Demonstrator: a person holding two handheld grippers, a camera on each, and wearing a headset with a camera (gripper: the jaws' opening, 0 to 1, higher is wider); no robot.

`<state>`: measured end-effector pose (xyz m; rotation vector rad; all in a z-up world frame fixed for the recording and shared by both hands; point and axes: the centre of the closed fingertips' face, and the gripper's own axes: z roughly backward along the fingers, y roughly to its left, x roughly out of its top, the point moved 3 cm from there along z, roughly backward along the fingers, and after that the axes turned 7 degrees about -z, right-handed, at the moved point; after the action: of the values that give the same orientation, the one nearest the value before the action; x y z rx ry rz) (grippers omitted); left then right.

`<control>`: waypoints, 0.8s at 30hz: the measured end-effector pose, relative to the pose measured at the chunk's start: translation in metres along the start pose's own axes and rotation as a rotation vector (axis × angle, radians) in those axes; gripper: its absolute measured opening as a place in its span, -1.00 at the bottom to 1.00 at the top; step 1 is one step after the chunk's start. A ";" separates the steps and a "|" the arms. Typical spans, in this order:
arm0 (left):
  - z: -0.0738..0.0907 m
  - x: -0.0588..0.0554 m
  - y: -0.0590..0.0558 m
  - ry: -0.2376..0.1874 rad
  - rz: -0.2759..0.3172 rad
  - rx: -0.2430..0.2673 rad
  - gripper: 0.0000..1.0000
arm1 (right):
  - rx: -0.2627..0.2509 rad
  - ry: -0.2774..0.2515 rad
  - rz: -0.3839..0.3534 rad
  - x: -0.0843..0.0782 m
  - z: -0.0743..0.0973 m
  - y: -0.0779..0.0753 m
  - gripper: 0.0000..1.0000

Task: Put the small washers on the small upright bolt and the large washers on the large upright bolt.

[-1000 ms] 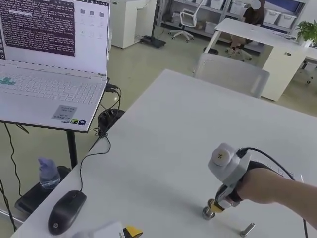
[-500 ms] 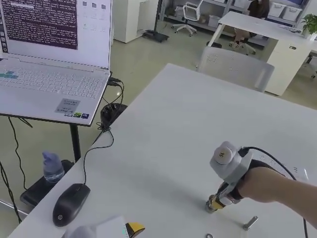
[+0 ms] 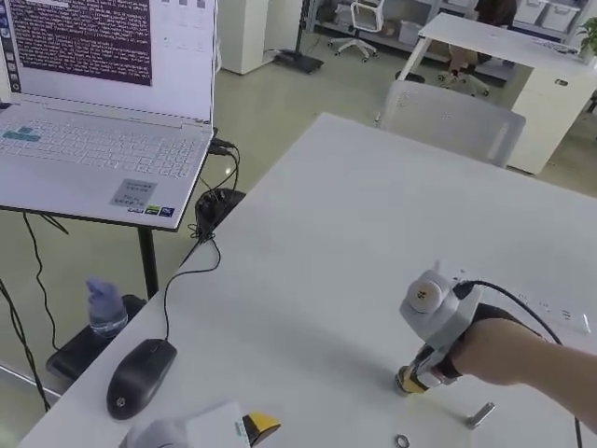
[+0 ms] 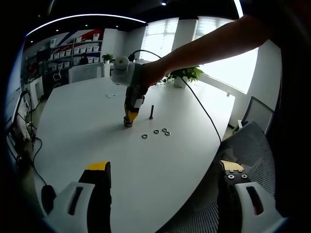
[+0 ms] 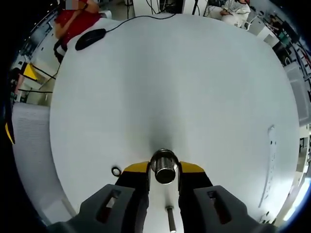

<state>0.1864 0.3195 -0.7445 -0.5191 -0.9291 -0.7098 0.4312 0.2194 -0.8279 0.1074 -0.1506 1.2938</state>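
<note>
White bench: right gripper clamped on upright large bolt; left gripper stood wide, holding nothing; washers lay loose near upright small bolt.

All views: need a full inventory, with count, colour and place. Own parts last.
table: 1, white, under the work
large bolt: 1, steel, upright on table, between right hand-held gripper's jaws
small bolt: 1, dark metal, upright beside large bolt
washers: 4, metal, flat on table near the bolts
mouse: 1, black, near corner of table
laptop: 1, white, on stand left of table
bottle: 1, clear with bluish top, low down under laptop
chair: 1, grey, far side of table
plant: 1, green, beyond table by window
right hand-held gripper: grey, yellow pads, shut on large bolt
left hand-held gripper: grey, yellow pads, open, at table's near edge
</note>
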 end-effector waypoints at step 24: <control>-0.011 -0.016 0.010 0.053 -0.090 0.040 0.84 | -0.001 0.015 0.001 -0.003 -0.009 -0.002 -0.55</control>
<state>0.1935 0.3239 -0.7649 -0.4226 -0.9195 -0.7811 0.4326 0.2177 -0.8372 0.0967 -0.1381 1.2948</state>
